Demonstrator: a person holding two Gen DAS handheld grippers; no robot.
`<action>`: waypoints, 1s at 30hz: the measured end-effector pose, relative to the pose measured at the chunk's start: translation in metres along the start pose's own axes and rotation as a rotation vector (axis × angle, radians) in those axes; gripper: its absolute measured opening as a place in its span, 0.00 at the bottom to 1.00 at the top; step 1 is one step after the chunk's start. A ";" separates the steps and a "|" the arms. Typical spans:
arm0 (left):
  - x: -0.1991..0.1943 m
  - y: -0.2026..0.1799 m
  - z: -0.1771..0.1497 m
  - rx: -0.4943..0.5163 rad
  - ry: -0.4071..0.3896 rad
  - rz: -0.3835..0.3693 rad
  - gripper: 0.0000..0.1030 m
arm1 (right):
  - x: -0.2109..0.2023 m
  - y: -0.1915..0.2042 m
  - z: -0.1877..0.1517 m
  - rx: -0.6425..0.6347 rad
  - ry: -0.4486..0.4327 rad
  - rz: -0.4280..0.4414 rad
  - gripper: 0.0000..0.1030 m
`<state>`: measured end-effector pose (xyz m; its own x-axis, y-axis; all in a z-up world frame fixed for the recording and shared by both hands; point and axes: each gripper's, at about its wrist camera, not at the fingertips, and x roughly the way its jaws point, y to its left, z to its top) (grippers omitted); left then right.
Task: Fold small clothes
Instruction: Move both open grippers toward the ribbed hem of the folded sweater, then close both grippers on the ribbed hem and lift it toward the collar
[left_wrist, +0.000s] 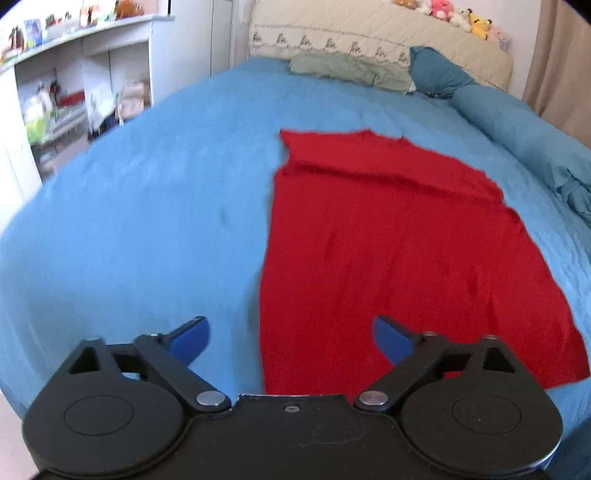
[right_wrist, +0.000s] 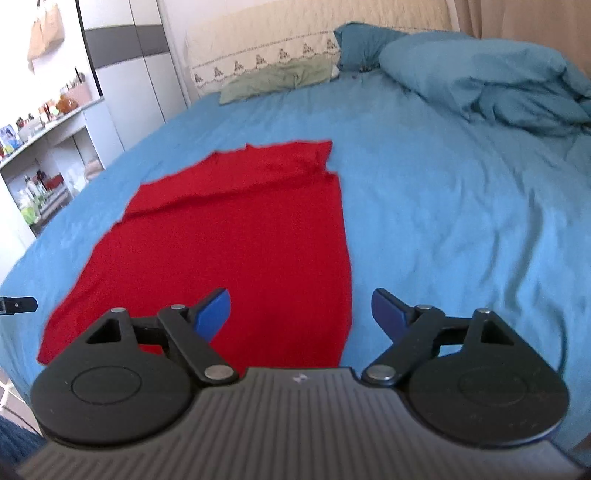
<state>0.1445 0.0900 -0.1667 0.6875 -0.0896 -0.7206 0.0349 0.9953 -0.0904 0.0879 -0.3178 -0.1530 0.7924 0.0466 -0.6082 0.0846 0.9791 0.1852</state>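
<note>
Hovering with your left gripper (left_wrist: 291, 339) and right gripper (right_wrist: 301, 312) both wide apart and empty, you're lining up on the red garment's (left_wrist: 388, 240) near corners to pinch next.

A red cloth (left_wrist: 388, 251) lies flat on the blue bed (left_wrist: 147, 206), near the foot edge. It is one plain color, long and spread out. Its far end has a small fold across it. The sides are a bit wavy. Nothing is holding it.
</note>
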 end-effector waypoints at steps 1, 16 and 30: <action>0.006 0.002 -0.006 -0.006 0.016 -0.006 0.87 | 0.002 0.001 -0.006 0.004 0.004 -0.004 0.96; 0.022 0.014 -0.042 -0.102 0.072 -0.071 0.50 | 0.037 0.006 -0.050 0.014 0.108 -0.041 0.77; 0.022 0.006 -0.048 -0.094 0.097 -0.089 0.10 | 0.037 0.001 -0.054 0.036 0.107 -0.057 0.30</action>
<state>0.1250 0.0928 -0.2161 0.6113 -0.1854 -0.7694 0.0218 0.9757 -0.2178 0.0844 -0.3039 -0.2167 0.7170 0.0138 -0.6969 0.1508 0.9730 0.1745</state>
